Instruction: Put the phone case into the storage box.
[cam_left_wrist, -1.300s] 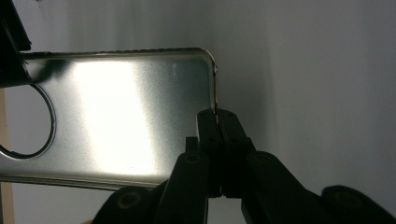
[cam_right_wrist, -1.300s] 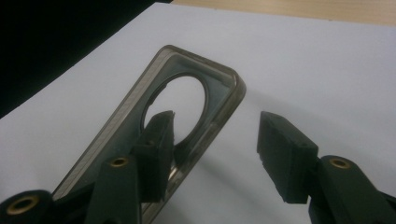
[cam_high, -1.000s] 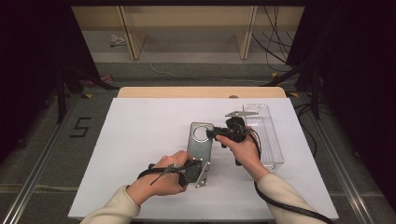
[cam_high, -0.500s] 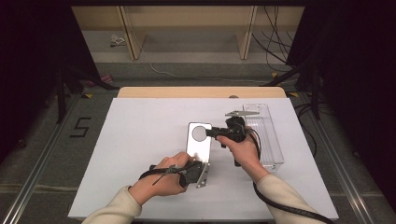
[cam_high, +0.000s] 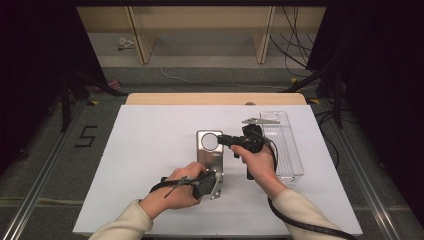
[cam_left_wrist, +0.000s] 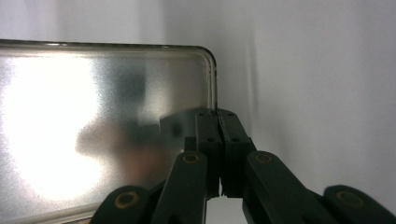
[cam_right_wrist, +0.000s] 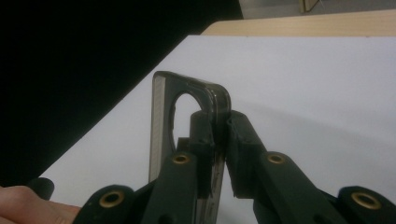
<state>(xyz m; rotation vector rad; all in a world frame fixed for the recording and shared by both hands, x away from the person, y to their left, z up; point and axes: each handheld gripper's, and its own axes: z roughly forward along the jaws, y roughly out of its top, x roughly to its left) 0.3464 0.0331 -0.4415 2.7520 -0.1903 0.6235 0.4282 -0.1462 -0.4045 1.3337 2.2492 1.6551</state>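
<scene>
High view: both tongs, left tongs (cam_high: 216, 179) and right tongs (cam_high: 221, 139), have just pinched the metal plate (cam_high: 209, 155); moving it is left.

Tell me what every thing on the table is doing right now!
Metal plate: lies on the table, pinched at two edges.
Left gripper: shut on the metal plate's edge.
Right gripper: jaws have just been closing, now pressing the metal plate beside its round hole.
Clear plastic box: open, lying on the table.
White table cover: flat.
</scene>
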